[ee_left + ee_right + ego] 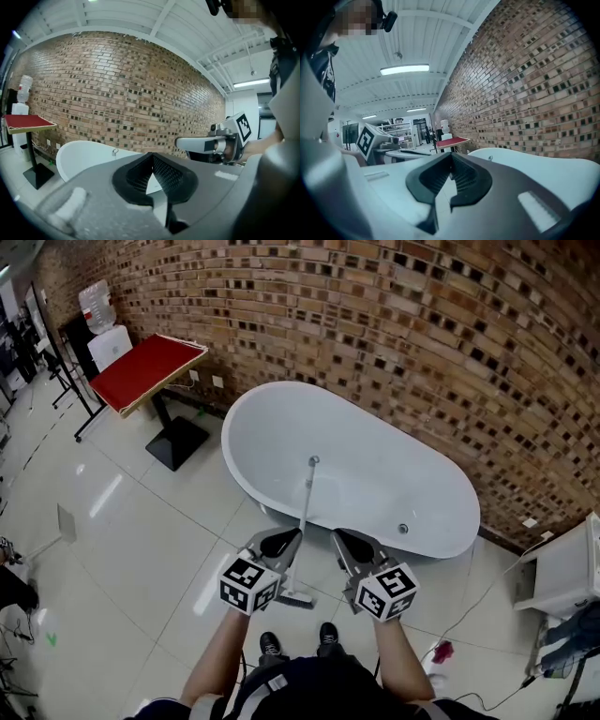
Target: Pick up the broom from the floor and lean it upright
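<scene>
No text reads anywhere; the marker cubes (248, 582) bear only black-and-white square patterns (no lettering)

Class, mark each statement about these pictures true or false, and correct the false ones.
1. The broom stands with its head on the floor and its handle against the bathtub. True.
2. The left gripper grips the broom handle. False: its jaws are shut on nothing.
3. The table has a red top. True.
4. The wall behind the bathtub is tiled white. False: it is a brick wall.
5. The right gripper has its jaws wide apart. False: they are together, with nothing between them.
</scene>
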`<state>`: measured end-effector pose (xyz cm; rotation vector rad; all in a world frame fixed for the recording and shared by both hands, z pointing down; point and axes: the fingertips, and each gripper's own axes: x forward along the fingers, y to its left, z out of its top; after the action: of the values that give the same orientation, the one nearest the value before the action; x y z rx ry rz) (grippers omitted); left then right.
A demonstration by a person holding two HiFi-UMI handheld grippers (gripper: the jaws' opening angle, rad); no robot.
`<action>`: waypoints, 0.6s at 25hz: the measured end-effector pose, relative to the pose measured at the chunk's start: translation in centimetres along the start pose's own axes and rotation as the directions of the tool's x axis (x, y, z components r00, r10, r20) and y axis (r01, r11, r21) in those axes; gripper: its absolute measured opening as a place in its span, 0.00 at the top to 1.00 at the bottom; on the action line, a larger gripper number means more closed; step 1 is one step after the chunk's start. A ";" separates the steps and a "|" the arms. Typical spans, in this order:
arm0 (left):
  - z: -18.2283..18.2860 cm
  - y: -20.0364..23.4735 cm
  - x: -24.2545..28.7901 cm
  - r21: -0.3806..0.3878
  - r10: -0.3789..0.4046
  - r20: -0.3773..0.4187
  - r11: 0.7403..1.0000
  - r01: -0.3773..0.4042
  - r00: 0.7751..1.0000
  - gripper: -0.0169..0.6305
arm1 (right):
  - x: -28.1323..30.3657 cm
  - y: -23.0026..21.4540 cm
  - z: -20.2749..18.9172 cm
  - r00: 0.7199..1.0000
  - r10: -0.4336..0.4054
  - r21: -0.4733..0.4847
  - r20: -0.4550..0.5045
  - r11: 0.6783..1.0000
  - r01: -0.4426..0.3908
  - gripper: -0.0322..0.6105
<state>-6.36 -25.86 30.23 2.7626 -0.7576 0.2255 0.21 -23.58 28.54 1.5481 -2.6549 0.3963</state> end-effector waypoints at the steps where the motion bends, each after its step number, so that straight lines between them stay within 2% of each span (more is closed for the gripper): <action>1: 0.3 -0.3 -0.5 -0.003 0.003 0.008 1.000 -0.003 1.000 0.97 | -0.1 0.5 0.2 1.000 0.011 -0.011 -0.003 1.000 -0.011 0.94; 9: 2.1 -0.7 -3.2 -0.023 0.049 0.048 0.999 -0.047 0.998 0.97 | 0.1 2.7 2.6 0.996 0.088 -0.041 0.036 0.995 -0.086 0.95; 15: 3.0 -0.8 -3.9 -0.016 0.083 0.054 0.996 -0.083 0.995 0.97 | 0.3 3.3 4.2 0.991 0.116 -0.064 0.064 0.992 -0.111 0.95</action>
<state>-9.06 -24.19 26.29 2.7378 -0.8855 0.1608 -2.39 -23.27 23.87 1.4233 -2.7872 0.2703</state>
